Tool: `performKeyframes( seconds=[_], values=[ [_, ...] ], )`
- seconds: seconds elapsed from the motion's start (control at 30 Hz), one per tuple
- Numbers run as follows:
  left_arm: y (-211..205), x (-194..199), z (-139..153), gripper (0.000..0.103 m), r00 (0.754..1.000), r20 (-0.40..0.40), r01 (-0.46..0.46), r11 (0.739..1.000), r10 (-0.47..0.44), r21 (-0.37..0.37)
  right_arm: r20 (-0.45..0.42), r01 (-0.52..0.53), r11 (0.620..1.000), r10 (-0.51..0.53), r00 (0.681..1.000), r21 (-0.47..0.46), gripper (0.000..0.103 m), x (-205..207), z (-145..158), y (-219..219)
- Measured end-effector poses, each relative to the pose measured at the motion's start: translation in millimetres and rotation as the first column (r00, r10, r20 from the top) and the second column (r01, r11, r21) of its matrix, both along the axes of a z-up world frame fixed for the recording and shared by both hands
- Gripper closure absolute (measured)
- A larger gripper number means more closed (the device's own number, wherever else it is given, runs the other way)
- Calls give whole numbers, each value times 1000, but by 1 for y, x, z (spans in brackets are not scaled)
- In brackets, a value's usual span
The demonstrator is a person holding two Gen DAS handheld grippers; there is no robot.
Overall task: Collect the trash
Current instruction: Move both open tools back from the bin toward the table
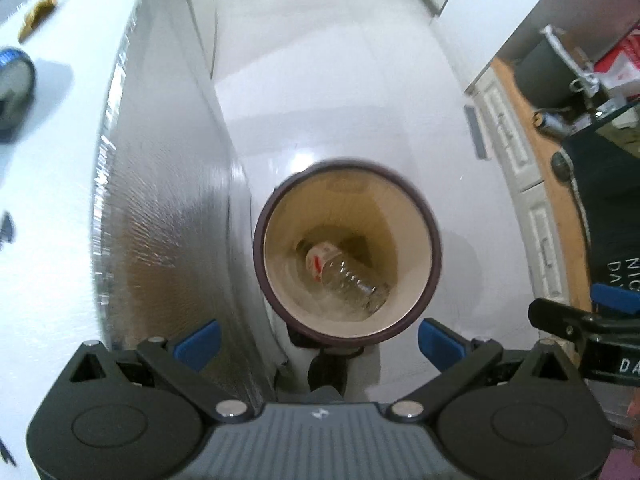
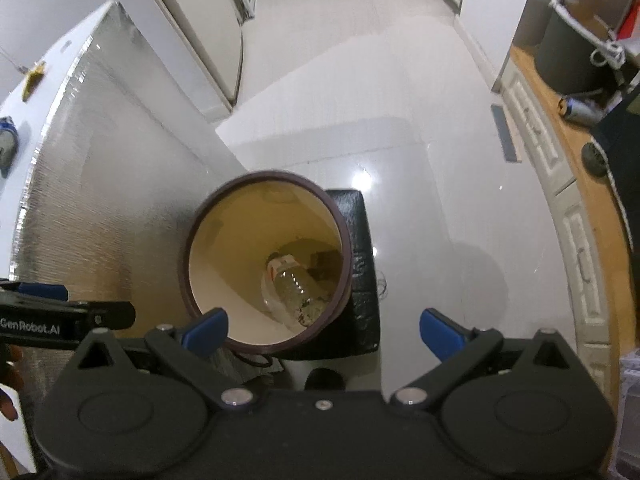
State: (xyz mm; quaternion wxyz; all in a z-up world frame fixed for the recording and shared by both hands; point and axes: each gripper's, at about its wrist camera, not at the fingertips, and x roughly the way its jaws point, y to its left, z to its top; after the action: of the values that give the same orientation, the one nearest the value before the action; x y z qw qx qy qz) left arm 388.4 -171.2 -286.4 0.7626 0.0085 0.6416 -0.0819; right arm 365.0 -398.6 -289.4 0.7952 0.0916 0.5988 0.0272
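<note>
A round trash bin [image 1: 434, 256] with a dark rim and cream inside stands on the white floor. A clear plastic bottle [image 1: 346, 276] with a red-marked label lies at its bottom. It shows in the right wrist view too: bin [image 2: 208, 256], bottle [image 2: 294, 288]. My left gripper [image 1: 318, 344] is open and empty, right above the bin's near rim. My right gripper [image 2: 324, 330] is open and empty, above the bin's right side. Each gripper shows at the edge of the other's view.
A white table with a silver foil-covered side [image 1: 168, 208] stands left of the bin. On its top lie a blue-capped object [image 1: 14, 76] and a yellow scrap [image 1: 40, 12]. A black mat [image 2: 360, 280] lies under the bin. A wooden counter [image 2: 592, 184] with a dark pot is right.
</note>
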Motion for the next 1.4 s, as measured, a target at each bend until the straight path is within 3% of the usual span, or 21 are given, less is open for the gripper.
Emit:
performKeyframes(
  seconds=[0.43, 0.77, 1.17, 1.4],
  values=[
    [33, -52, 95, 0, 970, 244, 2, 996, 21, -94, 193, 32, 997, -19, 981, -64, 0, -43, 100, -2],
    [95, -92, 155, 0, 905, 419, -11, 990, 68, -138, 346, 45, 994, -8, 938, -99, 0, -81, 164, 37],
    [220, -129, 201, 0, 803, 579, -82, 989, 139, -123, 486, 32, 994, 24, 873, -107, 0, -98, 200, 149],
    [296, -131, 204, 0, 774, 604, -141, 982, 190, -127, 521, -13, 994, 66, 851, -104, 0, -90, 206, 228]
  ],
)
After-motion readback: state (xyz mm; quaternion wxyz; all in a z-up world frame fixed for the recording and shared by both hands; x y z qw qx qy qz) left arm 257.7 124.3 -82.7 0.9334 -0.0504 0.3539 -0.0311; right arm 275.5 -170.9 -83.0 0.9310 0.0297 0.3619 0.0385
